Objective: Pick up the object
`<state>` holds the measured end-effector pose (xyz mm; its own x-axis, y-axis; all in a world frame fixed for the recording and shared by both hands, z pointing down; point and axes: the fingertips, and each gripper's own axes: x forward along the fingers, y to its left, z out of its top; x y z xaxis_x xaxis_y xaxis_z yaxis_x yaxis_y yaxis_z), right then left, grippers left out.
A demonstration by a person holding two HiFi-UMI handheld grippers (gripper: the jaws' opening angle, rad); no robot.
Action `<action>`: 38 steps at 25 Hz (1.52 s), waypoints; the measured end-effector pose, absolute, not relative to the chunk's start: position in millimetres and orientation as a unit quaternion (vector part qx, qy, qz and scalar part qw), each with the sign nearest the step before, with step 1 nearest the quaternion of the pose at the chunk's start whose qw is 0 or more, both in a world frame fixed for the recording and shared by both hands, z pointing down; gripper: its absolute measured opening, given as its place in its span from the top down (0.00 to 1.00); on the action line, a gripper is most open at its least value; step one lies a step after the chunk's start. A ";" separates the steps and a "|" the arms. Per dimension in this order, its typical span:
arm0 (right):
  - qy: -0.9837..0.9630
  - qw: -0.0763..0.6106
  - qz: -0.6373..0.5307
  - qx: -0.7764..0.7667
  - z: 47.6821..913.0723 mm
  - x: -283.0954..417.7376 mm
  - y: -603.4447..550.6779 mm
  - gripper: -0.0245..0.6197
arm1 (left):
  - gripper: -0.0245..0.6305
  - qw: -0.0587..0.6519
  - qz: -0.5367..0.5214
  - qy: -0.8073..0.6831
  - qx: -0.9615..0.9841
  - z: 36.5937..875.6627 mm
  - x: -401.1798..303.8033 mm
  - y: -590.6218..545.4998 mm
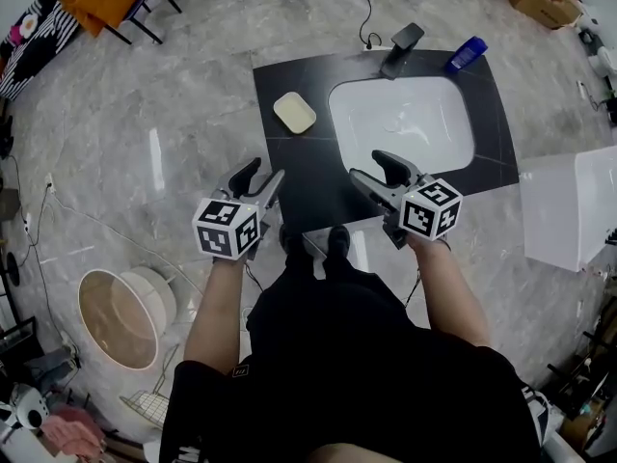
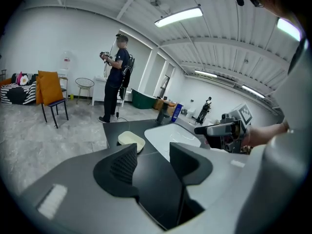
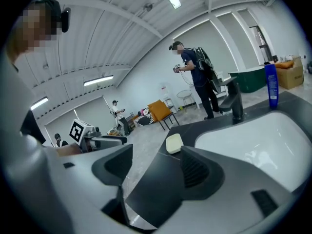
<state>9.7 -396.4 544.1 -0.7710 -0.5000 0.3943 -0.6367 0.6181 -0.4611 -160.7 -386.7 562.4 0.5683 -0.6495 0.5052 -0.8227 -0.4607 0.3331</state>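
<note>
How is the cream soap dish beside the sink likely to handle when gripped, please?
The cream soap dish looks rigid and shallow, so probably light. Its rounded corners may slip in a grip. Lying flat on the black counter, it should not roll.

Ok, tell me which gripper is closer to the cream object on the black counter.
The left gripper, on the near side of the cream object, left of the white sink. The right gripper hangs at the sink's front rim, farther away.
</note>
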 end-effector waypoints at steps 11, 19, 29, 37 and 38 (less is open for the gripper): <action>-0.880 0.143 0.313 0.326 578.8 13.8 -390.7 0.69 | 0.74 0.312 0.165 -0.439 0.826 596.7 -148.7 -388.3; -0.878 0.150 0.300 0.343 577.8 21.0 -392.7 0.87 | 0.84 0.316 0.176 -0.445 0.820 603.2 -138.8 -388.0; -0.887 0.126 0.261 0.359 546.5 30.4 -390.0 0.93 | 0.93 0.279 0.161 -0.462 0.826 567.0 -137.4 -383.3; -0.903 0.093 0.209 0.363 500.6 33.6 -390.5 0.94 | 0.95 0.231 0.127 -0.480 0.837 520.4 -143.6 -386.3; -0.905 0.091 0.204 0.363 497.1 33.8 -390.8 0.94 | 0.95 0.226 0.126 -0.482 0.837 517.2 -144.1 -386.9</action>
